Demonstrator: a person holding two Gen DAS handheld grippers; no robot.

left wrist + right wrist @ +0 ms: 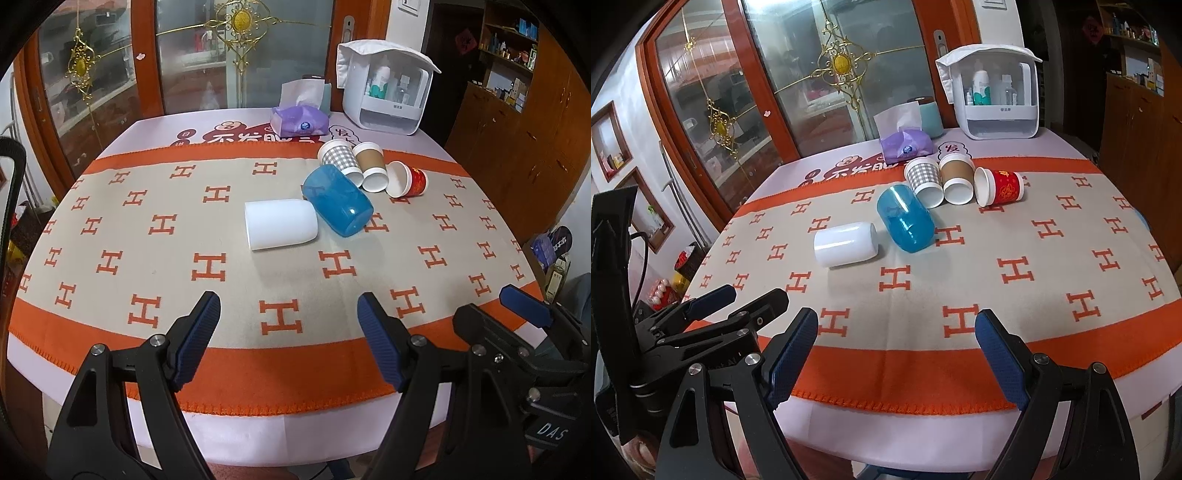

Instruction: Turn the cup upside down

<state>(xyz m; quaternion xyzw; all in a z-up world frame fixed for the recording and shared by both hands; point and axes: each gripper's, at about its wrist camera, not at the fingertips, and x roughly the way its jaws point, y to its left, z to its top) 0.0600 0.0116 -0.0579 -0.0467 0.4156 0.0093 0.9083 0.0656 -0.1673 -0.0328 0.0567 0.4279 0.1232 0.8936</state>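
Note:
Several cups lie on their sides on the orange and beige cloth. A white cup lies mid-table, touching a blue translucent cup. Behind them lie a checked paper cup, a brown paper cup and a red paper cup. My left gripper is open and empty over the near table edge. My right gripper is open and empty, also at the near edge. Each gripper shows in the other's view, the right one and the left one.
A purple tissue pack and a white storage box with bottles stand at the back of the table. A glass-door cabinet is behind, wooden cupboards at the right.

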